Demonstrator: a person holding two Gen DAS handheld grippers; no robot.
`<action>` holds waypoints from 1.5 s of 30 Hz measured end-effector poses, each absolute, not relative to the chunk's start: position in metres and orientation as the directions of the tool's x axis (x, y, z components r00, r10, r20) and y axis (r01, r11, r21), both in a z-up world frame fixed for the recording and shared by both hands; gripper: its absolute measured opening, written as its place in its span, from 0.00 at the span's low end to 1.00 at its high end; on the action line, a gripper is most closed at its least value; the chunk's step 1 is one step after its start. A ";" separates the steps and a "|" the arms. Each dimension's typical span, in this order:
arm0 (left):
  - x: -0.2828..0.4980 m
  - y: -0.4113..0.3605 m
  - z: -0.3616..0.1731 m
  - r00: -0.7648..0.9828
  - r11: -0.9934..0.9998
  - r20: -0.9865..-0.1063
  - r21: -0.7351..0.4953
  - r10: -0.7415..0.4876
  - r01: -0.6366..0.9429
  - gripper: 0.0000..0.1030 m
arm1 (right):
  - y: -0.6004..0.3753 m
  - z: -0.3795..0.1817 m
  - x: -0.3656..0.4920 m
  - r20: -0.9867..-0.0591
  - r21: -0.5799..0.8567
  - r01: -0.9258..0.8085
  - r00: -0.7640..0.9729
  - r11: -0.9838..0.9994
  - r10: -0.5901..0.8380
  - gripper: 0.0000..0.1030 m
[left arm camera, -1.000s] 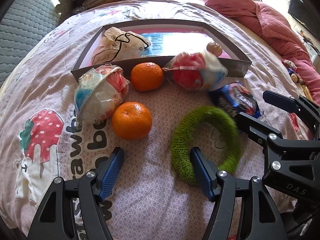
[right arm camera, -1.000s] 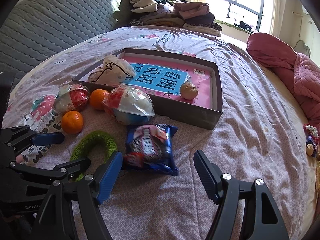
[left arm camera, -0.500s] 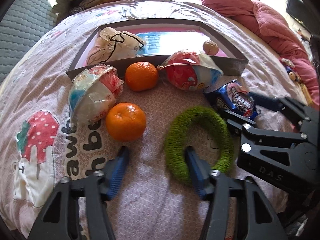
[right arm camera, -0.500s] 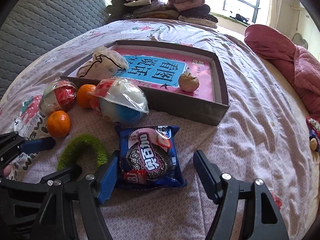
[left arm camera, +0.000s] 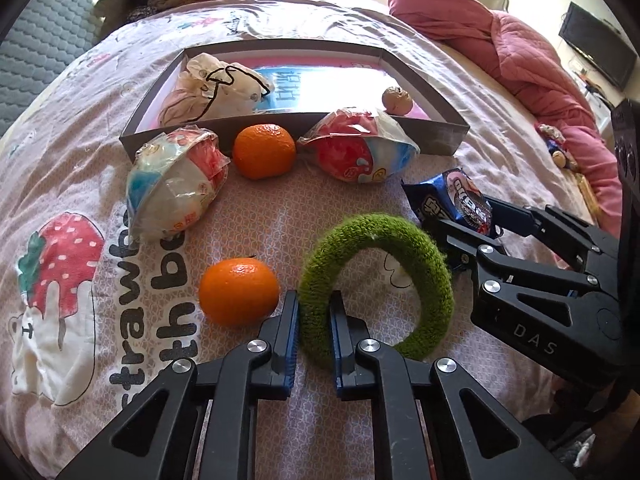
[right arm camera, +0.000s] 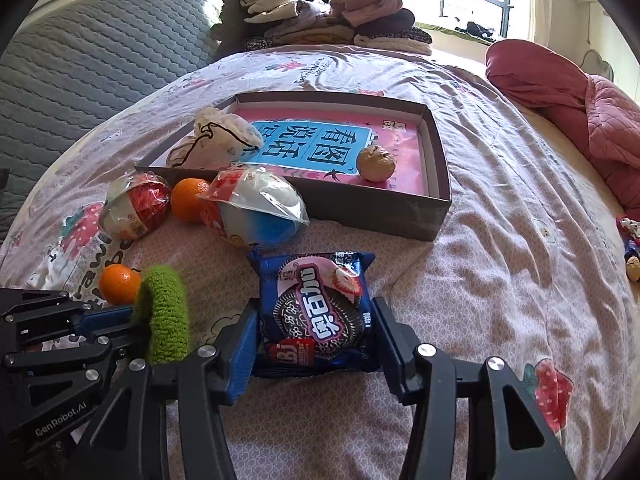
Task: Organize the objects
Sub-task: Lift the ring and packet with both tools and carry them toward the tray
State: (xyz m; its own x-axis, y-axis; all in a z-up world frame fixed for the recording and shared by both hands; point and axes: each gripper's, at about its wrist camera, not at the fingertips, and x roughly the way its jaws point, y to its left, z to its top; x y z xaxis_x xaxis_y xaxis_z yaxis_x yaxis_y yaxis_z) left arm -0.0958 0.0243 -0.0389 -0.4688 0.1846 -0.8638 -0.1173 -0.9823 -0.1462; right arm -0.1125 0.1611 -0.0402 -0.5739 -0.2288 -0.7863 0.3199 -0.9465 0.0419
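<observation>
Both hand-held grippers [left arm camera: 314, 316] [right arm camera: 314, 330]: L clamped on ring [left arm camera: 400, 248].

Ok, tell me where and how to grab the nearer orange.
Take the nearer orange across its widest middle, coming from above with one finger on each side. It is round and sits loose on the bedsheet, so a grip off centre would likely squeeze it out. The green ring lies close on its right.

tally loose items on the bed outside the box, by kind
Oranges: 2, near, far
Wrapped toy eggs: 2, left, right
Green knitted ring: 1
Blue cookie packet: 1
Total: 6
</observation>
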 end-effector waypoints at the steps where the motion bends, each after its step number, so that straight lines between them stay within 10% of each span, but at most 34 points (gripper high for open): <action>1: -0.095 0.023 -0.038 -0.470 -0.982 -0.863 -0.149 0.186 -0.115 0.13 | 0.161 -0.040 -0.111 -0.786 0.041 0.320 -0.575 -0.946 -0.229 0.52; 45: -0.077 -0.001 0.030 -0.612 -0.982 -0.768 -0.154 0.189 -0.110 0.13 | 0.158 0.026 -0.090 -0.680 0.097 0.330 -0.667 -0.939 -0.304 0.50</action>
